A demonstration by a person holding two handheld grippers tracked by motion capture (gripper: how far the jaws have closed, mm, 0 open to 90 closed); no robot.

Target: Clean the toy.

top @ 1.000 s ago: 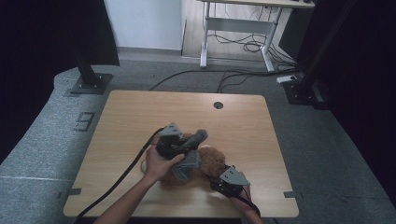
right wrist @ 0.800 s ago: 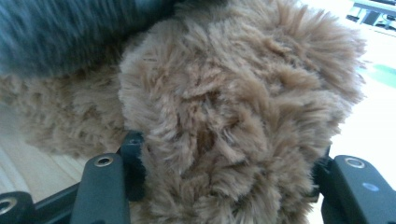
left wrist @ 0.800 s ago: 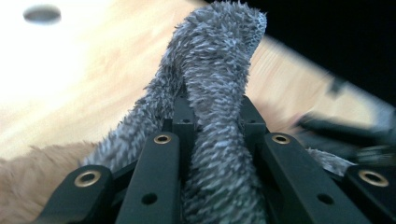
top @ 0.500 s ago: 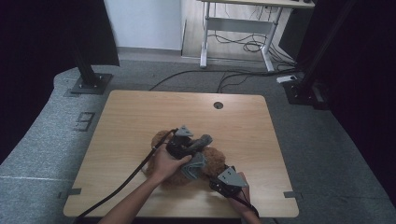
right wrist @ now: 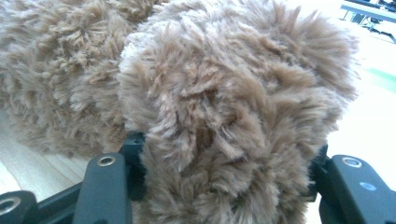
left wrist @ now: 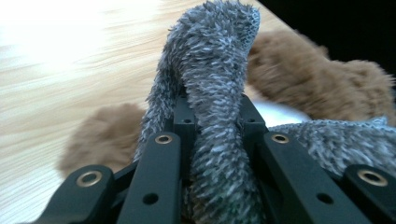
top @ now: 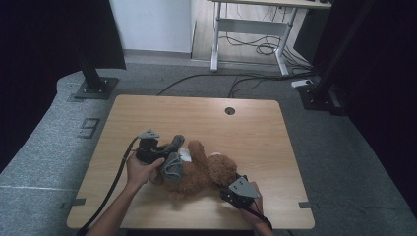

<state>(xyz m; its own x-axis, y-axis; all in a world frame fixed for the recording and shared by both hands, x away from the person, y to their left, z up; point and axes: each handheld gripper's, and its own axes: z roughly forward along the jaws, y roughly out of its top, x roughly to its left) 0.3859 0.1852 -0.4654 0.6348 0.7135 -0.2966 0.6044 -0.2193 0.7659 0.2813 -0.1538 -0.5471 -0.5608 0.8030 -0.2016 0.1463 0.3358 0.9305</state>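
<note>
A: Wood-grain surface (top: 255, 128), pale, rounded corners, a small round hole near its far edge. Grey carpet floor (top: 49, 147) around it, cables trailing behind.

B: Largest thing on it?

A: Brown plush bear (top: 199, 169), lying on its back toward the near side, about mid-width. Head end points to the person's right, legs to the left. A white patch shows on its belly.

B: And the grey item?

A: Grey fuzzy cloth (top: 173, 162), shaggy pile with a mesh backing. It lies against the bear's left-hand end, draped partly over the body. In the left gripper view, the cloth (left wrist: 210, 107) rises as a folded hump between the jaws, with the bear's fur (left wrist: 317, 84) right behind it.

B: Left tongs?

A: Left tongs (top: 169, 147) clenched on the grey fuzzy cloth; both jaws press into the fold. The hand (top: 140, 169) grips the body of the tool, and its cable runs back along the forearm off the near edge.

B: Right tongs?

A: Right tongs (top: 227, 189) at the bear's head end, near the front edge of the surface. In the right gripper view the jaws sit either side of a rounded lump of brown fur (right wrist: 233, 121), pressed into it on both sides: grasping the bear's head.
</note>
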